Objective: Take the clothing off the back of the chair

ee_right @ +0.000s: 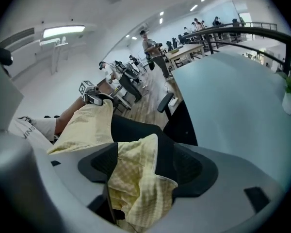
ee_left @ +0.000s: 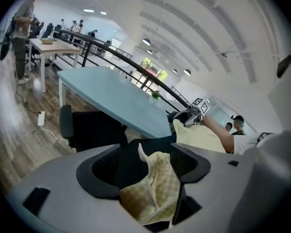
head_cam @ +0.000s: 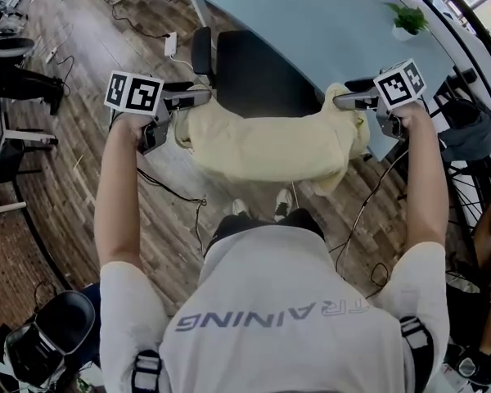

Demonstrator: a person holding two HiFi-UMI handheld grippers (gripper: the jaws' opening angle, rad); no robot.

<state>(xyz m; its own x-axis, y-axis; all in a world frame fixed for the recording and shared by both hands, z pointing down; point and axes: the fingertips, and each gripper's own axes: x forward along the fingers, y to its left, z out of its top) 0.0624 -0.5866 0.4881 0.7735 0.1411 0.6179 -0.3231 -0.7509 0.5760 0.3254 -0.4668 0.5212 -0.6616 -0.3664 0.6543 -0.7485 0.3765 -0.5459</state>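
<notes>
Nearest me, both pairs of my jaws stand wide apart and press on nothing, though a loose fold of the pale yellow garment (head_cam: 266, 146) lies between the pads of each. The left gripper (ee_left: 148, 171) is at the left end of the chair back and the right gripper (ee_right: 145, 169) at the right end. The garment is draped over the top edge of the black chair (head_cam: 258, 72), and most of it hangs down the side towards me. Beyond the chair stands the pale blue table (head_cam: 335, 23). The step in hand, I judge, is taking hold. I should close on a thick bunch of cloth at each end (a thin fold would likely slip), then raise both ends evenly, clear of the top edge, before drawing the garment towards me.
</notes>
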